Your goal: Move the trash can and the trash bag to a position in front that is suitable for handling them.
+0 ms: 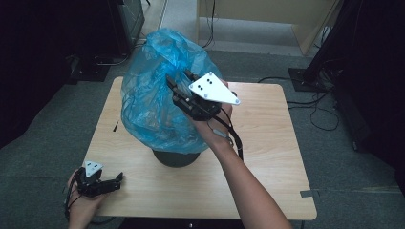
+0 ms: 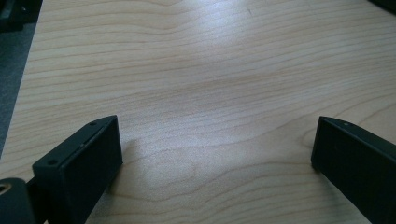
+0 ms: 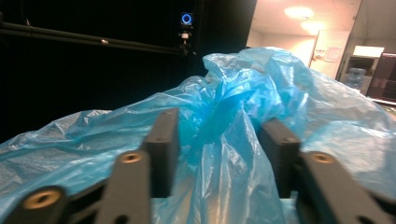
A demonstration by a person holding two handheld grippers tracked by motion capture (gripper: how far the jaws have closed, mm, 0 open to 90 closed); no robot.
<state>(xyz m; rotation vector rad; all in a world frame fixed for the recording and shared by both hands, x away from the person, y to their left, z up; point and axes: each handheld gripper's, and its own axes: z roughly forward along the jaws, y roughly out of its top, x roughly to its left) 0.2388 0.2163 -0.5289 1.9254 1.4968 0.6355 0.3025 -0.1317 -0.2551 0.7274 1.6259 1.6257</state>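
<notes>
- I hold the left gripper [image 1: 118, 178] at the near left corner of the table [image 1: 267, 157], lying low over the wood; its jaws stand wide apart and carry nothing, with bare grain between them in the left gripper view.
- The near edge of the table, from that corner across to the near right corner, is open wood; my right forearm crosses above it on a diagonal.
- The right side of the table, from the near right corner to the far right corner, is free surface.
- A dark round base [image 1: 175, 158] stands near the middle of the table, and the blue plastic bag [image 1: 157, 95] bulges above it, overhanging it on all sides.
- I hold the right gripper [image 1: 180, 79] against the bag's upper right flank. Its jaws stand part open with a gathered fold of blue film between them; I cannot tell whether the pads press on the film.
- The bag reaches the table's far edge on the left half.
- The surface is pale wood with rounded corners.
- Beyond the table lie grey carpet, trailing cables [image 1: 317, 102] at far right, and dark equipment stands at both far sides.
</notes>
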